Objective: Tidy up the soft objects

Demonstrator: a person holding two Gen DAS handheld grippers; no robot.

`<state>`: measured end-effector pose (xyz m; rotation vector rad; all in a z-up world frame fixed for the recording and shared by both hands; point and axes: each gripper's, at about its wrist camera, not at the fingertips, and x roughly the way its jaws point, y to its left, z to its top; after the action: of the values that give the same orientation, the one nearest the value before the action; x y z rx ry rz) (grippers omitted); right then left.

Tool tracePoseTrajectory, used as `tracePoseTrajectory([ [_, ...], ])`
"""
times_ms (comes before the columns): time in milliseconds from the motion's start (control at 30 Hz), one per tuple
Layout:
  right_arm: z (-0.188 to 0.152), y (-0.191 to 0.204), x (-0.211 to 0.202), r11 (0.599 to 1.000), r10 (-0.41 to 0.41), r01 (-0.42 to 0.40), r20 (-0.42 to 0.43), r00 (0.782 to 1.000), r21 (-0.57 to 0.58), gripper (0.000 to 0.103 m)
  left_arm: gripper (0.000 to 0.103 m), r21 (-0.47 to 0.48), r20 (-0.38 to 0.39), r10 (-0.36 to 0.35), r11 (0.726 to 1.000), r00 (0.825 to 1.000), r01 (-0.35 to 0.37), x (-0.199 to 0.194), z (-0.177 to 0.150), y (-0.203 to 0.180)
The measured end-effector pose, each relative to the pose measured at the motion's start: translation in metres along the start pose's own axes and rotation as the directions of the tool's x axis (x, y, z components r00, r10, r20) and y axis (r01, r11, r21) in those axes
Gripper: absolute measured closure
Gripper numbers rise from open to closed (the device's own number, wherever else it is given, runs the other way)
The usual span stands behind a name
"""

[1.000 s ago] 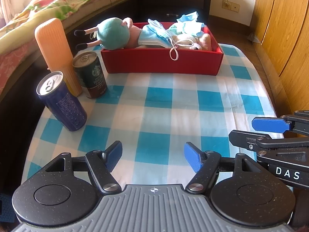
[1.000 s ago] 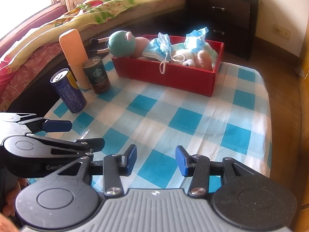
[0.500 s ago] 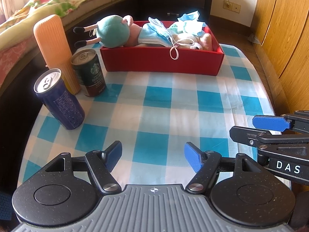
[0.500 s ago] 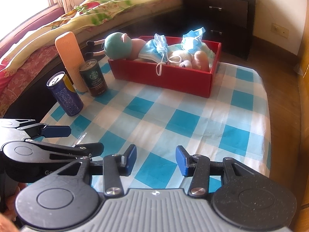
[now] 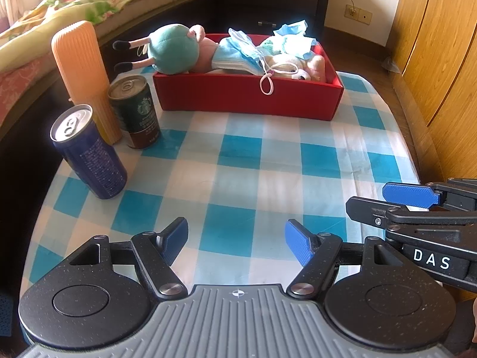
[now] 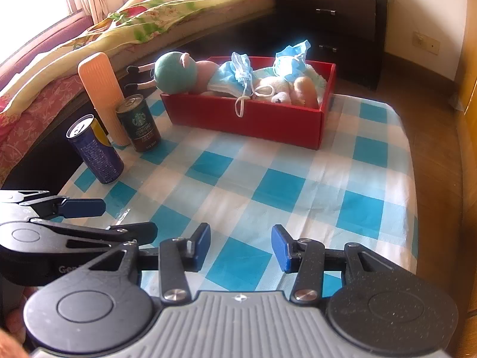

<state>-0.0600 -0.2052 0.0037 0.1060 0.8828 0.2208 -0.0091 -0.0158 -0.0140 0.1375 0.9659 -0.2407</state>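
Nearest the cameras, the left gripper hangs over the near edge of the checked tablecloth, jaws spread wide with nothing between them. The right gripper sits level beside it, jaws likewise apart and empty; each tool shows side-on at the margin of the other's view. Further in, on the left side of the cloth, a blue can stands upright, closest of three containers. Just behind it stands a dark green coffee can, and beside that a tall ribbed orange bottle; whether these touch one another cannot be determined. At the far end of the cloth sits a red box. It holds a plush doll with a teal head, whose legs project over the box's left end, a beige plush toy toward the right, and blue face masks draped over both. One white ear loop hangs down the box's near wall. Beyond lie a bed with a floral quilt and a dark drawer unit.
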Motion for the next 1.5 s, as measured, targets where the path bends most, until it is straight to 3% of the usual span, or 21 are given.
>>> tracePoseTrajectory([
  [967,0.001,-0.008,-0.003,0.992,0.065,-0.067,0.022,0.998,0.103,0.08,0.031,-0.011,0.067,0.058,0.998,0.996,-0.057,-0.009,0.003,-0.003],
  [1500,0.003,-0.009,-0.008,0.991,0.068,-0.073,0.043,0.997,0.115,0.08,0.02,-0.026,0.09,0.076,0.997,0.993,-0.074,-0.012,0.005,-0.002],
])
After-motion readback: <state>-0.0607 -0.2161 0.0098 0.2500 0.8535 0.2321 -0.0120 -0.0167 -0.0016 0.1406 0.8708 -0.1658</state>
